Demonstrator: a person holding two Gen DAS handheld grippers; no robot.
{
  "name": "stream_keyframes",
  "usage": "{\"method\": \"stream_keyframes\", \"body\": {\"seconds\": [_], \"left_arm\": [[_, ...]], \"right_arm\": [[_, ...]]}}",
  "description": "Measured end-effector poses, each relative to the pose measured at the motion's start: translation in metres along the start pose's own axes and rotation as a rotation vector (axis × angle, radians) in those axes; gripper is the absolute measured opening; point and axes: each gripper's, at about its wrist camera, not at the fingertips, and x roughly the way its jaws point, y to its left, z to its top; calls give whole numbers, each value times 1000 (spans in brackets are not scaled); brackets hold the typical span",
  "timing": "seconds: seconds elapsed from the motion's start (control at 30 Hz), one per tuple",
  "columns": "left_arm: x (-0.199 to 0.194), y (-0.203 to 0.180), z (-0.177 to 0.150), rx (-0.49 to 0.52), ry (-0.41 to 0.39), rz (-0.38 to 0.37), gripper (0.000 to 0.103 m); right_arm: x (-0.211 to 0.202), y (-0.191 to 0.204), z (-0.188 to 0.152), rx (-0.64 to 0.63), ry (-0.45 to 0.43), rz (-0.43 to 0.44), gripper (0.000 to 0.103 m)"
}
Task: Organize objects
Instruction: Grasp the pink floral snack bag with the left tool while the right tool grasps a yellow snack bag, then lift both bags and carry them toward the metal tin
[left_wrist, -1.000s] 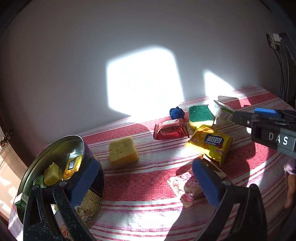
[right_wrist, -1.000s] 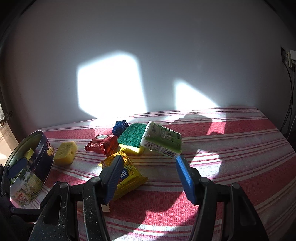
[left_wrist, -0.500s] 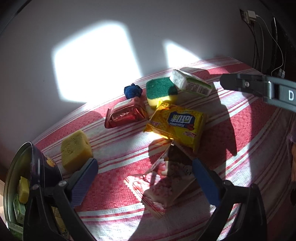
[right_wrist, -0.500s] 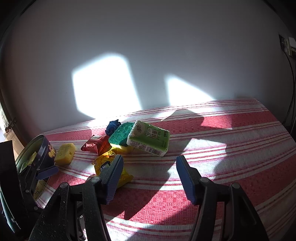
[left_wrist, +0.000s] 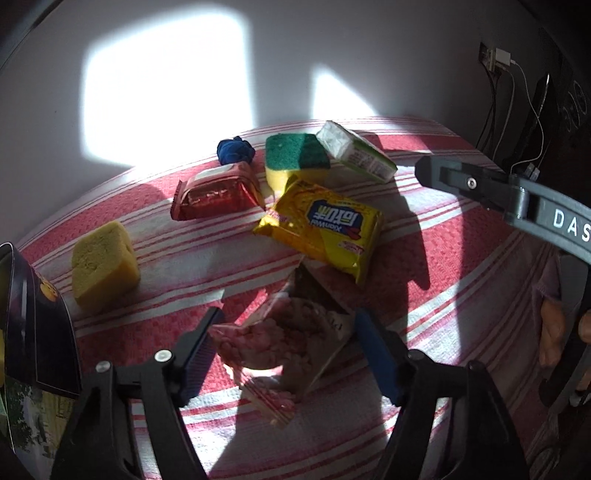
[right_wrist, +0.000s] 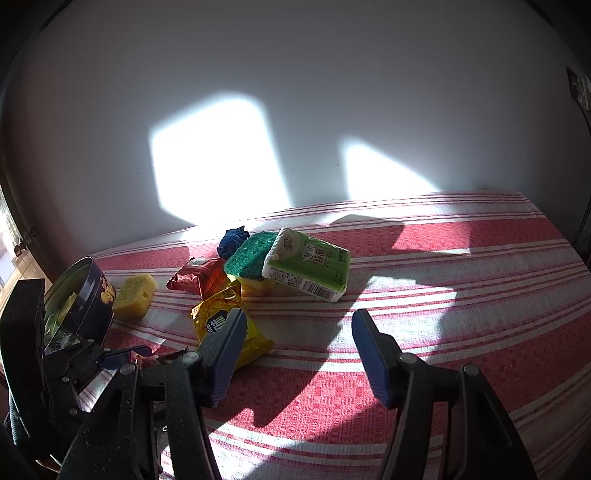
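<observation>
left wrist view: my left gripper (left_wrist: 286, 332) stands wide open, holding nothing, its fingers either side of the pink snack packet (left_wrist: 280, 339) lying on the red striped cloth (left_wrist: 443, 258); beyond lies the yellow packet (left_wrist: 325, 225), at far left the dark tin (left_wrist: 37, 325).

right wrist view: my right gripper (right_wrist: 297, 325) is open and empty over the cloth, the green tissue pack (right_wrist: 310, 264) beyond it, a sunlit white wall (right_wrist: 295, 110) behind.

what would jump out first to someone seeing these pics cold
The bright sunlight patch on the wall catches the eye first, above a red-striped tablecloth. A cluster of items sits mid-table: yellow snack packet, green-topped sponge, red packet. Nearest, the open left gripper hangs around a pink packet.
</observation>
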Motion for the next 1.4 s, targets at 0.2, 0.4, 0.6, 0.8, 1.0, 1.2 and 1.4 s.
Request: {"method": "stream_keyframes", "body": {"seconds": [0.2,0.4,0.6,0.8,1.0,1.2,1.4], "left_arm": [[-6,-13,-4,36,-19,-4,19],[-7,4,-3,-64,-26,-71,15],[-27,20,1,-139,-124,-9,14],[-45,41,9,-217,-191,79,14],[-50,59,11,-269,-189,119,14],[-56,68,9,-281,-200,176,14],[-54,75,9,-302,-184,185,14]], "right_arm": [[2,-1,-1,9,10,6,62],[7,4,-3,-13,20,10,62],[10,12,-5,-50,21,30,62],[27,26,-3,-96,59,86,62],[58,46,0,-135,158,82,62],[81,74,-2,-243,222,24,62],[83,86,-6,-306,226,-52,53]]}}
